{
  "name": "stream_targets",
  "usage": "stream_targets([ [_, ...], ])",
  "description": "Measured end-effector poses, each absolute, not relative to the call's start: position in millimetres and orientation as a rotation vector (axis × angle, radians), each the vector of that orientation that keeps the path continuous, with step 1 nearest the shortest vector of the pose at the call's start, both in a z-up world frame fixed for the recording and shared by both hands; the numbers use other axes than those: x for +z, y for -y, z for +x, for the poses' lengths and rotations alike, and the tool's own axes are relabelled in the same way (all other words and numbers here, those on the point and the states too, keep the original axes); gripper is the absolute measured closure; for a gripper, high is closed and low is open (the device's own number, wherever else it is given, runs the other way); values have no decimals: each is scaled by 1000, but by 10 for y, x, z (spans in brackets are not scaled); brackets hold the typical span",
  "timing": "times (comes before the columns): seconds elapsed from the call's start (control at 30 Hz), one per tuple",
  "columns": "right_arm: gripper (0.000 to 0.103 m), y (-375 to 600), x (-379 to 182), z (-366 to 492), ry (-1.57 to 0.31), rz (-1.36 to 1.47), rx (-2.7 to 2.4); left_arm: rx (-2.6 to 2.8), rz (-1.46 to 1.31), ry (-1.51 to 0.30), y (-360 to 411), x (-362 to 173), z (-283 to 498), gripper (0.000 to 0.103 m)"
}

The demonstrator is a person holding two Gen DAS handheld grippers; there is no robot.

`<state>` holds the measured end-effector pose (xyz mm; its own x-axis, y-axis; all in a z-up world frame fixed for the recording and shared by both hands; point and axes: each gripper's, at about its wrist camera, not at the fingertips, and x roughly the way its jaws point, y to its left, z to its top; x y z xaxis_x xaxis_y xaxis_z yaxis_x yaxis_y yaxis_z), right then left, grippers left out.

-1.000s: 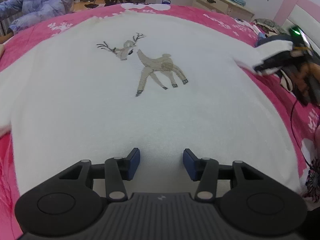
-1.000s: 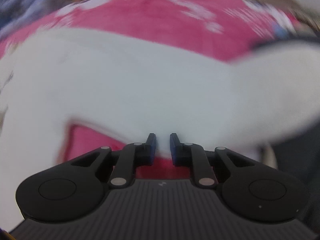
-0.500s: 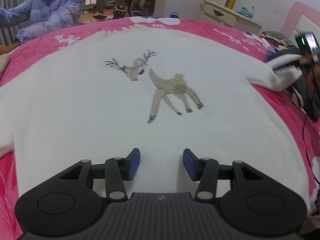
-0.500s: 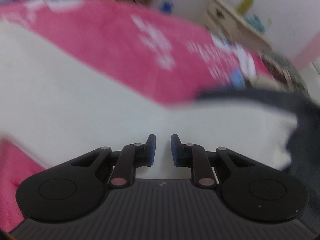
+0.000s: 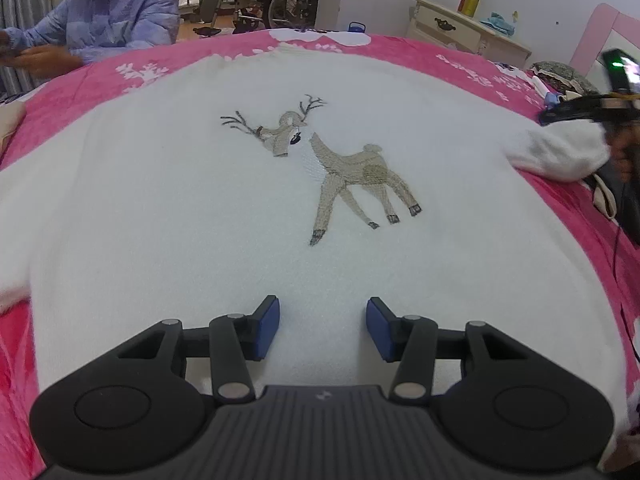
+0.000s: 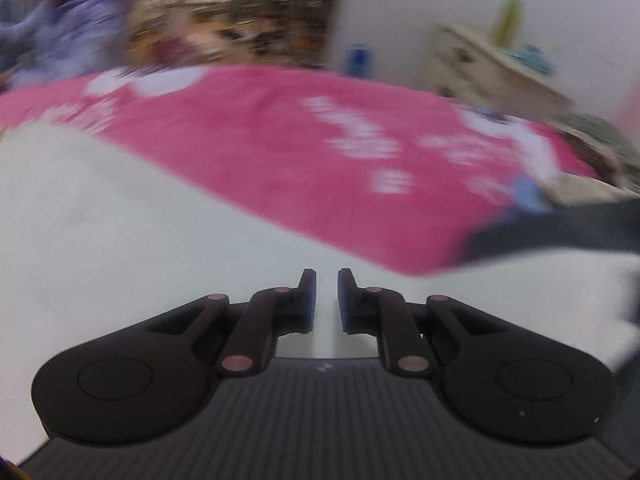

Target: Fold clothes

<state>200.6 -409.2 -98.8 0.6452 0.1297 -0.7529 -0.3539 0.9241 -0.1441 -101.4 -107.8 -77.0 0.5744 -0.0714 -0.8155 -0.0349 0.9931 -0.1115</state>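
Two grippers are working over one white sweater (image 5: 200, 208), which is lying face up across a pink blanket (image 5: 460, 56) and filling most of the left wrist view.

At the far left, a person in a lilac padded jacket (image 5: 120, 12) is sitting beyond the blanket, clear of the work. The left gripper (image 5: 322, 326) is hovering above the near hem of the sweater with its jaws standing wide apart and gripping nothing; whether the blue pads (image 5: 267, 326) are touching the fabric cannot be told.

The sweater is showing a soft, fuzzy knit with a flat embroidered deer (image 5: 340, 168) in beige thread at centre.

At the right, the sleeve (image 5: 560, 152) is rising off the blanket as a rounded, bunched cuff. The right gripper (image 6: 326, 300) is showing its jaws nearly closed with a narrow gap between them; white fabric lies around and under the fingers, but the view is blurred, so whether the jaws are pinching the sleeve cannot be told.

Judged step: folding the right sleeve inward over the body. To do it well:
- Carry the cuff leftward, low and level, so the knit is not stretching.
- Keep the left gripper pressing the hem, preventing the body from sliding.
- Lay the sleeve flat before releasing.
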Motion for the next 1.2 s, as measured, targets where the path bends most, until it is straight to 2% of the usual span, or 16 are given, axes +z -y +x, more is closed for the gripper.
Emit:
stream_targets([
  [0.13, 92, 3963, -1216, 2000, -841, -387, 297, -19, -137, -963, 1054, -761, -1024, 53],
  [0.27, 92, 4588, -1091, 2196, -833, -342, 81, -29, -147, -959, 1021, -770, -1041, 53],
  [0.37, 97, 5213, -809, 2275, -798, -121, 8, -35, -150, -959, 1010, -777, -1035, 53],
  [0.43, 93, 5355, -648, 2227, -770, -34, 2, -38, -153, -957, 1004, -783, -1032, 53],
  [0.6, 94, 5569, -637, 2196, -768, 38, -8, -29, -152, -955, 1024, -800, -1008, 52],
  [0.73, 94, 6163, -548, 2057, -668, 307, -134, -31, -160, -958, 1007, -792, -1011, 52],
  [0.87, 89, 6483, -403, 1808, -593, 432, -251, -29, -166, -957, 998, -795, -1016, 52],
  [1.0, 88, 6299, -242, 1623, -579, 399, -129, -21, -146, -951, 1032, -796, -1028, 52],
  [1.1, 84, 6024, -310, 1616, -685, 269, -28, -12, -150, -947, 1036, -790, -1039, 52],
  [1.2, 86, 6047, -435, 1596, -755, 190, -132, 2, -165, -949, 1028, -766, -1059, 52],
])
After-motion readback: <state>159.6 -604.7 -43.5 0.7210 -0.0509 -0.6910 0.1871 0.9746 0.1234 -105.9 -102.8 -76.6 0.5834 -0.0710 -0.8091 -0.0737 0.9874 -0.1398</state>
